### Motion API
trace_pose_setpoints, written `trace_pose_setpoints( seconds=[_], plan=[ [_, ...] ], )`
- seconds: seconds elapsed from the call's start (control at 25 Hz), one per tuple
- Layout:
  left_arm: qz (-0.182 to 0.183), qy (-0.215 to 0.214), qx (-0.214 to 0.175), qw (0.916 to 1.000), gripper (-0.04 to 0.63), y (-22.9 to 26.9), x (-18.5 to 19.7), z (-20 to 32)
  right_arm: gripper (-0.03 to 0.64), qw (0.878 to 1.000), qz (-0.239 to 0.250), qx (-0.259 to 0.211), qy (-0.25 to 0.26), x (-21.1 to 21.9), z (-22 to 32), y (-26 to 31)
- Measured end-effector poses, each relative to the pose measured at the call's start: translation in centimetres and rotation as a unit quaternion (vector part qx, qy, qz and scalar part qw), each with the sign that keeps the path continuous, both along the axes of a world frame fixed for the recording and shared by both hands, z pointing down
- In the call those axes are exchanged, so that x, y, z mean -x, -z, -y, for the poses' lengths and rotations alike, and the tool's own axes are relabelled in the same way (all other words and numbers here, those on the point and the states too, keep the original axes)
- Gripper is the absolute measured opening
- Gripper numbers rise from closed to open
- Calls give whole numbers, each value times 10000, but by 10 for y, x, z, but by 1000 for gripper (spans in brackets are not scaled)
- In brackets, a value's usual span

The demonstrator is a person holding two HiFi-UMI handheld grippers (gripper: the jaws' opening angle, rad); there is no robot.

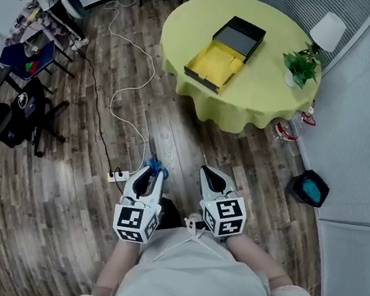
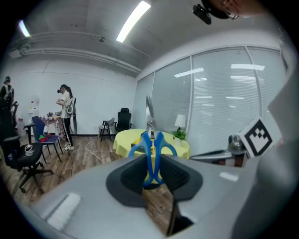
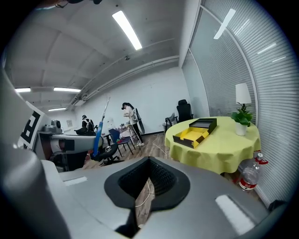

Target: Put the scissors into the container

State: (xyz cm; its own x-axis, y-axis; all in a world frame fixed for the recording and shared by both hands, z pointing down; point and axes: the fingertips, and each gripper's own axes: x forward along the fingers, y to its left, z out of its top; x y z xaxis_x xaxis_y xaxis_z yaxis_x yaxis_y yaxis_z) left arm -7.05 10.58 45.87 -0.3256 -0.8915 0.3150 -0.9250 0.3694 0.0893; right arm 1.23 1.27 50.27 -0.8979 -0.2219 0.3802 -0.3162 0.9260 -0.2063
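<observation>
The scissors [image 1: 153,165] have blue handles and stand blades-up in my left gripper [image 1: 147,174], which is shut on the handles. In the left gripper view the scissors [image 2: 152,149] sit squeezed between the dark pads, blades pointing at the ceiling. My right gripper [image 1: 214,178] is beside it, shut with nothing in it; only a thin slit shows between its jaws [image 3: 148,181]. The container [image 1: 225,51] is a black box with a yellow inside, open on the round yellow-green table [image 1: 263,93], well ahead of both grippers. The right gripper view shows the container [image 3: 194,131] too.
A potted plant [image 1: 301,66] and a white lamp [image 1: 327,30] stand on the table's right side. Water bottles [image 1: 289,129] and a blue bin [image 1: 310,188] sit on the floor. A power strip [image 1: 118,176] with a white cable lies near my feet. Office chairs [image 1: 16,117] stand at left.
</observation>
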Motion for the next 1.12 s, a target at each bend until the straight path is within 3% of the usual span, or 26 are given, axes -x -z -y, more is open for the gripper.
trace_pose_setpoints(
  seconds=[0.24, 0.6, 0.84, 1.12],
  plan=[
    [-2, -494, -1, 9988, 84, -12, 46, 59, 0, 9994, -28, 61, -350, 47, 44, -14],
    [-23, -1393, 12, 9903, 84, 4, 181, 141, 1, 9924, -95, 86, -1226, 166, 114, -6],
    [-107, -2016, 86, 9794, 84, 5, 261, 198, 1, 9826, -150, 52, -1853, 234, 161, 0],
    [-241, -2710, 207, 9621, 84, -8, 309, 251, 0, 9651, -319, 104, -2596, 270, 203, -7]
  ],
)
